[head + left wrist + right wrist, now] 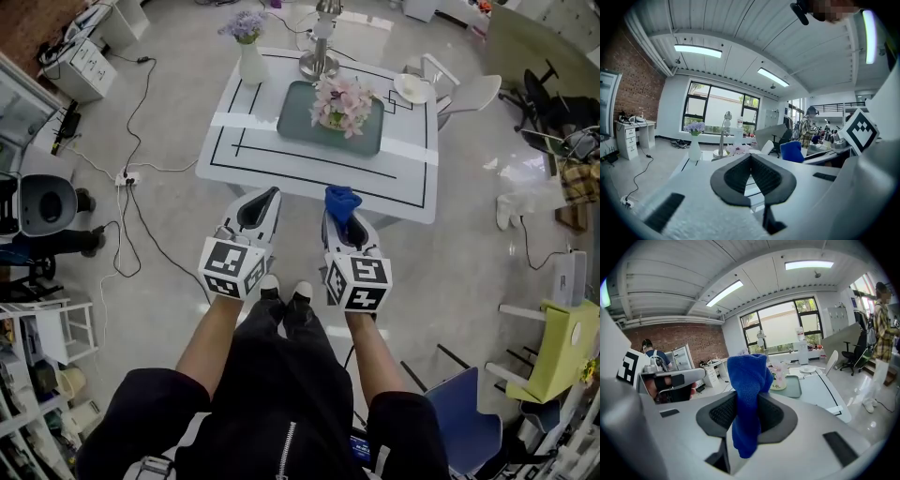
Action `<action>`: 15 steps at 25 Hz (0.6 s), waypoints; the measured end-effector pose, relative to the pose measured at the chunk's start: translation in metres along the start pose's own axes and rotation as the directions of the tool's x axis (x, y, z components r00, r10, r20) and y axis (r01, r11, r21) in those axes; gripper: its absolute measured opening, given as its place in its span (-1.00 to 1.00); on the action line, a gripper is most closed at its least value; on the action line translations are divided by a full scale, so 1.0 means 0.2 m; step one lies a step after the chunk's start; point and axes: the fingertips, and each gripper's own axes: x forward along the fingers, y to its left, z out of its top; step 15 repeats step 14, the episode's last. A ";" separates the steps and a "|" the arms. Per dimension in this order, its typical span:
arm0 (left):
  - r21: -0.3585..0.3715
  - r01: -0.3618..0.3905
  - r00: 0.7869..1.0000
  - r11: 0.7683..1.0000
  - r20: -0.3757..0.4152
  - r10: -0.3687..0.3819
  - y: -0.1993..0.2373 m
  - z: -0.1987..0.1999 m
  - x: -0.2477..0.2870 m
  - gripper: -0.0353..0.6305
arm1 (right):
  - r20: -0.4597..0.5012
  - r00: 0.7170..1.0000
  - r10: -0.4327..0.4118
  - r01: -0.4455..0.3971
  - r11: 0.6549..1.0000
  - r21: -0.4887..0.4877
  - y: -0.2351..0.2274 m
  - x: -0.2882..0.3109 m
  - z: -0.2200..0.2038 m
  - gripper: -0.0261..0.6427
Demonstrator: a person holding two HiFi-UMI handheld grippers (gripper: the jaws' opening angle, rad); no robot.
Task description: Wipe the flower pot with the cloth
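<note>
A pot of pink flowers (342, 105) stands on a grey-green tray (298, 129) on the white table (412, 178); it shows small in the right gripper view as the flower pot (778, 379) on the tray (793, 386). My right gripper (343, 208) is shut on a blue cloth (341, 202), which bunches up above the jaws and hangs below them, the blue cloth (748, 401). My left gripper (262, 205) is shut with nothing in it, jaws (751, 160) meeting at the tips. Both are held before the table's near edge, short of the pot.
A white vase of purple flowers (249, 49) and a lamp base (320, 64) stand at the table's far side, a white dish (413, 88) at its right. White chairs (469, 92) sit beyond. Cables (131, 173) trail across the floor at left.
</note>
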 end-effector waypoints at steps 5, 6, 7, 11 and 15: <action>-0.003 -0.007 1.000 1.000 0.006 0.007 0.04 0.01 -0.01 -0.88 | -0.005 1.000 0.005 -0.005 1.000 -0.022 0.03 0.04 0.02 -0.58; -0.005 -0.008 1.000 1.000 0.007 0.008 0.05 0.01 -0.01 -0.88 | -0.005 1.000 0.008 -0.008 1.000 -0.026 0.04 0.05 0.02 -0.58; -0.005 -0.010 1.000 1.000 0.008 0.010 0.06 0.02 -0.02 -0.88 | -0.006 1.000 0.011 -0.012 0.999 -0.029 0.05 0.05 0.03 -0.58; -0.005 -0.020 1.000 1.000 0.007 0.020 0.08 0.01 -0.03 -0.88 | -0.013 1.000 0.027 -0.027 0.999 -0.037 0.07 0.08 0.03 -0.58; -0.008 -0.019 1.000 1.000 0.007 0.020 0.09 0.00 -0.03 -0.88 | -0.023 0.999 0.032 -0.033 0.999 -0.031 0.08 0.09 0.01 -0.58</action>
